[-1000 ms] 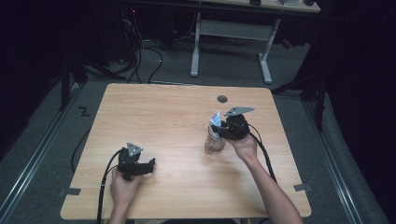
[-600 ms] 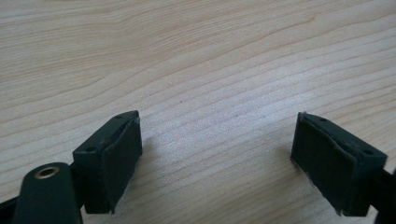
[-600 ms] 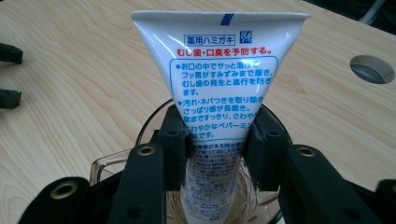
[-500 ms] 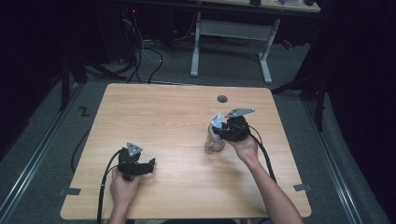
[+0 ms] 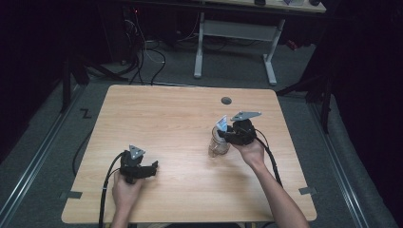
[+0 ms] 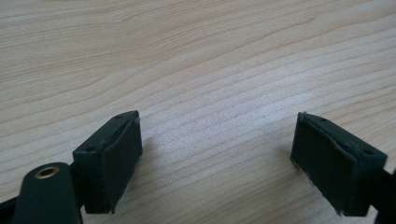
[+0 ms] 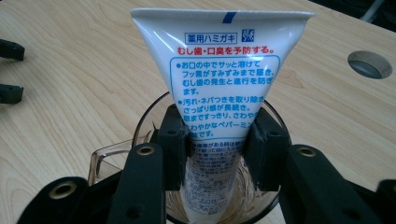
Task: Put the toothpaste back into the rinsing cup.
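A white toothpaste tube (image 7: pixel 224 70) with blue and red print stands cap-down in a clear glass cup (image 7: pixel 140 133) with a handle. My right gripper (image 7: pixel 217 147) is shut on the tube's lower part, its pads pressing both sides just above the cup's rim. From above, the tube (image 5: pixel 221 122) pokes out of the cup (image 5: pixel 219 148) right of the table's middle, with the right gripper (image 5: pixel 227 136) over it. My left gripper (image 5: pixel 151 167) rests near the front left of the table, jaws wide apart over bare wood (image 6: pixel 217 158).
The wooden table (image 5: pixel 171 118) has a round cable hole (image 5: pixel 226 100) near its far edge, behind the cup. The left gripper's jaw tips (image 7: pixel 8 70) show far off at the left edge of the right gripper view. A white desk frame (image 5: pixel 235 33) stands beyond the table.
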{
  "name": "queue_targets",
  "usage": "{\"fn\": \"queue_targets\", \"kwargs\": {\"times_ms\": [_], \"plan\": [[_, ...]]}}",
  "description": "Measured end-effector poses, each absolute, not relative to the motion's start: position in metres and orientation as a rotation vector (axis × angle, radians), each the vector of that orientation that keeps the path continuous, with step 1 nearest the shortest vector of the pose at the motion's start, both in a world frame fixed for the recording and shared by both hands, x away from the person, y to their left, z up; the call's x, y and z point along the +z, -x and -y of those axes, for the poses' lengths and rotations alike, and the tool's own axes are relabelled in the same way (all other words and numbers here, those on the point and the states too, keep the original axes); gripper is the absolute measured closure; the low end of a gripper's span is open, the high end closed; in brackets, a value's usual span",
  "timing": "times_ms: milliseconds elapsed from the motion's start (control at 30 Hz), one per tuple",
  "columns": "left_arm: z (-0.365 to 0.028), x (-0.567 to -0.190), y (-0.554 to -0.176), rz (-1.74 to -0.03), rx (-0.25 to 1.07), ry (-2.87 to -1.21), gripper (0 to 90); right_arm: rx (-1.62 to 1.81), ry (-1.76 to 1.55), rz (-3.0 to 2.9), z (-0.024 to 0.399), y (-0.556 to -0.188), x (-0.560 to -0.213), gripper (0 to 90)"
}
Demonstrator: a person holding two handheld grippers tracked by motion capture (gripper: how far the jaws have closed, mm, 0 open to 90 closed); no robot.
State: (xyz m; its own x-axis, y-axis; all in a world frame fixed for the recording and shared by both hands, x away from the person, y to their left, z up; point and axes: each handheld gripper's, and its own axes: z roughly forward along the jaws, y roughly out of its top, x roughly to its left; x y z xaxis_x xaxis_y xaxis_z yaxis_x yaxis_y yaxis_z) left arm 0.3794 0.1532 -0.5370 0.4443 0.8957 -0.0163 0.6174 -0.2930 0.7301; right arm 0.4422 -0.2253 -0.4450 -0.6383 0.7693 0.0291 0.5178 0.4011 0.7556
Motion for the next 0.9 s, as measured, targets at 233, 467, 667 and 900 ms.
{"fn": "queue_targets", "kwargs": {"times_ms": [233, 467, 667, 900], "plan": [[-0.153, -0.537, -0.379, -1.264, 0.528, -2.023, 16.2, 1.087, -1.111, -2.337, 0.228, -0.438, -0.446, 62.8], [-0.153, -0.537, -0.379, -1.264, 0.529, -2.023, 16.2, 1.083, -1.114, -2.335, 0.232, -0.433, -0.446, 62.3], [-0.153, -0.537, -0.379, -1.264, 0.529, -2.023, 16.2, 1.085, -1.113, -2.333, 0.234, -0.43, -0.447, 61.4], [-0.153, -0.537, -0.379, -1.265, 0.529, -2.023, 16.2, 1.101, -1.11, -2.321, 0.235, -0.427, -0.447, 58.1]]}}
